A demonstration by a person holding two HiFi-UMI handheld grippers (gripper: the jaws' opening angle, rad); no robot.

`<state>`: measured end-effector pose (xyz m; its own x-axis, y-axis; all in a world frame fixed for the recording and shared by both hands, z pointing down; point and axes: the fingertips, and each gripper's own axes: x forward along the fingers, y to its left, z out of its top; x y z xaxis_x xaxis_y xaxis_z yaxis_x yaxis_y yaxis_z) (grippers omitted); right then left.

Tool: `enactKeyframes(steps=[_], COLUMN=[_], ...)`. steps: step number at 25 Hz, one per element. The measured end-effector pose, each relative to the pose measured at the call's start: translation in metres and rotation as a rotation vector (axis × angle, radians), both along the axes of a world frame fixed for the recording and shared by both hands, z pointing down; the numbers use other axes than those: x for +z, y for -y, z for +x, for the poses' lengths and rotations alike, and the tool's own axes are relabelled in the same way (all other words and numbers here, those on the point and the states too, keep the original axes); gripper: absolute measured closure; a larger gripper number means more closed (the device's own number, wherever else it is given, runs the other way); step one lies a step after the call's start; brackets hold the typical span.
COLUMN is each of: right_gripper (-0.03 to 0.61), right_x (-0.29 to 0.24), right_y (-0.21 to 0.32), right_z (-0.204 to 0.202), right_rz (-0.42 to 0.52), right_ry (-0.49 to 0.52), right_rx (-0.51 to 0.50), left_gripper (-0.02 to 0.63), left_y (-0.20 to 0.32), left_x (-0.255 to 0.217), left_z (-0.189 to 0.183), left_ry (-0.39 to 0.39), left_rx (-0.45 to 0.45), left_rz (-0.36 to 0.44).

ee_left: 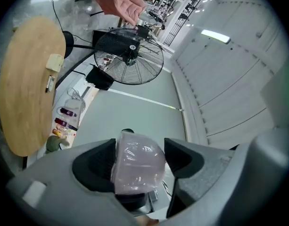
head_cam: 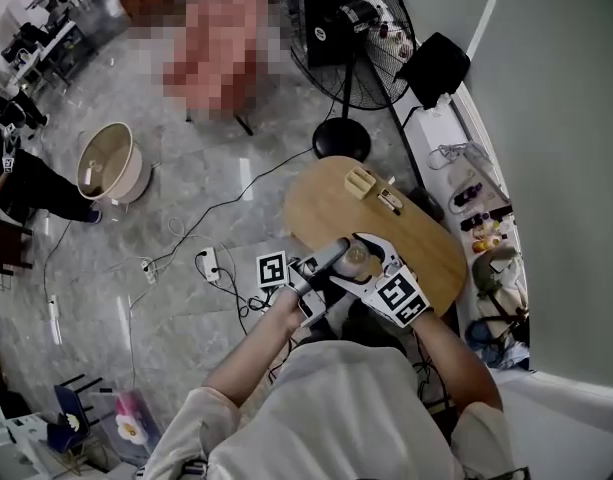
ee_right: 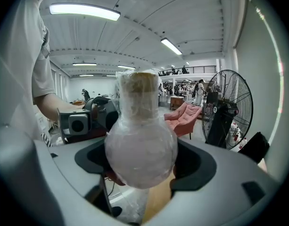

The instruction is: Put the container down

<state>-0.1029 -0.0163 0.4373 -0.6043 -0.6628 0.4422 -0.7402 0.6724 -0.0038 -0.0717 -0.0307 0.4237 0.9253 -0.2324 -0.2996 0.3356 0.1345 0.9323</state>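
I hold the wrapped container clamped in both: right gripper on its round belly, left gripper on its top, steady above the desk for setting down.

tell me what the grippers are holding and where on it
Both are on one film-wrapped container. The right hand-held gripper clamps its round belly, and the left hand-held gripper appears closed on one wrapped end.
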Motion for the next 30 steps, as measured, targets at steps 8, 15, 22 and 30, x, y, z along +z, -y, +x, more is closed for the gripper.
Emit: enactKeyframes(steps=[8,15,22,30], right_gripper=[0.184,0.184,0.184,0.184], right_x=[0.027,0.061,0.107,0.175], right_y=[0.036,0.081,0.129,0.187], right_z=[0.030,0.069,0.094,0.117], right_rz=[-0.024,-0.053,-0.102,-0.184], right_ry=[0.015,0.013,0.052,0.118], right_rx=[-0.020,-0.088,-0.107,-0.002], left_gripper=[0.301,0.298,0.298,0.298], left_y=[0.037,0.083,0.123,0.170], left_x=[0.027,0.064,0.117,0.175], left_z=[0.029,0.065,0.067,0.062], left_ry=[0.019,0.090,0.119,0.175], left_rx=[-0.028,-0.081,-0.159,-0.131], left_rz=[-0.030,-0.071,-0.161,-0.173])
